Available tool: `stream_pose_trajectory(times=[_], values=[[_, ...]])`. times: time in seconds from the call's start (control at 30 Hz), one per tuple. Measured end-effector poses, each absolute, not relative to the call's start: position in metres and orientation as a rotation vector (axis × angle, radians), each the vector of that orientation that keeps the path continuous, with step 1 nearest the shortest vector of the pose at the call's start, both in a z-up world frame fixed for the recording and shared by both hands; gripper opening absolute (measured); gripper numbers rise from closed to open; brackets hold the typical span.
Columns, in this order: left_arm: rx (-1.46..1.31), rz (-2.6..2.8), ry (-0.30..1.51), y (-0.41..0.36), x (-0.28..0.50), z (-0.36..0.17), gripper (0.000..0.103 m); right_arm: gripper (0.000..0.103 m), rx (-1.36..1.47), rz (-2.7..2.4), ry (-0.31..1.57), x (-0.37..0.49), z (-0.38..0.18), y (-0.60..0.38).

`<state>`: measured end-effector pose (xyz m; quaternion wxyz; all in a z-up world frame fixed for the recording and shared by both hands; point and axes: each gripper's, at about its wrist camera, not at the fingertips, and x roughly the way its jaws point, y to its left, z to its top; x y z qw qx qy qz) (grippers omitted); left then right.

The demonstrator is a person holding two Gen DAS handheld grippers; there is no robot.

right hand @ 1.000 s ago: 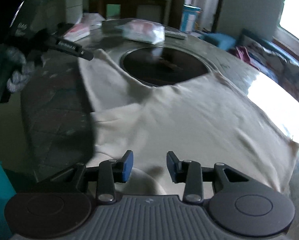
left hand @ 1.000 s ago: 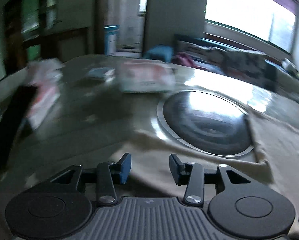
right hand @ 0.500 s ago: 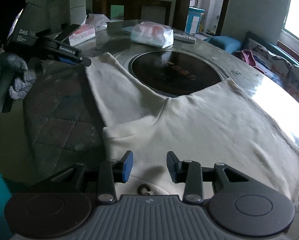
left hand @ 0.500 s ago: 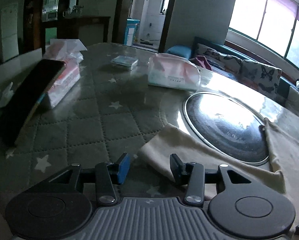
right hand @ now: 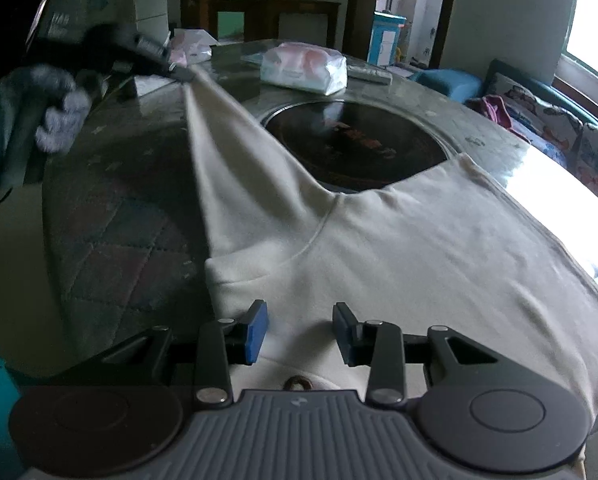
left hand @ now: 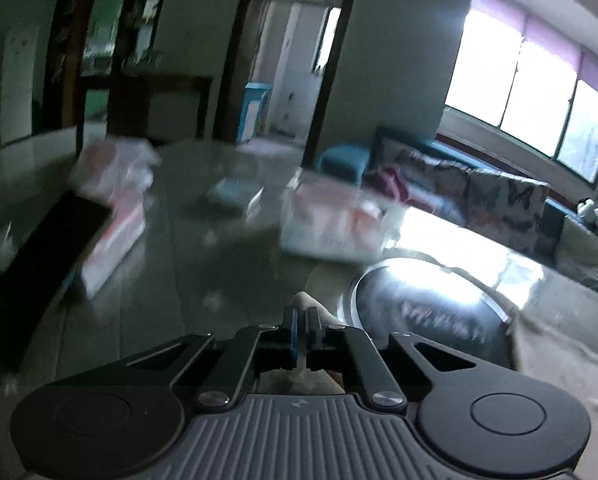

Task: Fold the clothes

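A cream T-shirt [right hand: 439, 256] lies spread on the round table, its body toward the right. My left gripper [left hand: 302, 320] is shut on the end of the shirt's sleeve [left hand: 305, 300] and holds it lifted; in the right wrist view the left gripper [right hand: 179, 73] pulls the sleeve [right hand: 235, 152] taut up and to the left. My right gripper [right hand: 301, 320] is open, hovering just above the shirt near the collar, touching nothing I can see.
A round dark glass inset [right hand: 355, 144] sits in the table's middle, partly under the shirt. A tissue pack [right hand: 303, 68] and a remote [right hand: 369, 74] lie behind it. A dark phone [left hand: 39, 256] and a tissue box [left hand: 115, 216] are at the left.
My left gripper has closed on the sleeve end and lifted it off the table. The right gripper has stayed open in place over the shirt.
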<state>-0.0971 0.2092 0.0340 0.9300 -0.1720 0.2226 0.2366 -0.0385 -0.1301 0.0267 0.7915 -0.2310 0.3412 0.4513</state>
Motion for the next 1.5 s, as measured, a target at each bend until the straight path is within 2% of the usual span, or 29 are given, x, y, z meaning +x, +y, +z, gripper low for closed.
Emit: stream_pose_trajectory(times=[0.4,0.77,0.97,1.17,1.2,1.23,1.5], values=[[-0.325,0.286,0.341,0.167,-0.097,0.089,0.004,0.035,-0.473,1.023,0.732,-0.039,0.024,-0.116],[-0.249,-0.09,0.27,0.06,-0.089,0.135,0.004,0.035,-0.361,0.861,0.709,-0.021,0.046,-0.177],[-0.257,-0.33,0.326,-0.007,-0.075,0.119,0.004,0.035,-0.289,0.728,0.718,-0.012,0.048,-0.225],[-0.243,-0.501,0.463,-0.047,-0.055,0.081,0.01,0.035,-0.27,0.646,0.757,-0.015,0.04,-0.259],[-0.229,-0.509,0.484,-0.05,-0.056,0.075,0.016,0.035,-0.267,0.632,0.763,-0.015,0.039,-0.265],[-0.214,-0.5,0.5,-0.049,-0.056,0.069,0.017,0.035,-0.269,0.622,0.769,-0.016,0.038,-0.269],[-0.132,-0.29,0.613,-0.001,-0.054,0.031,0.017,0.035,-0.267,0.588,0.761,-0.026,0.049,-0.29]])
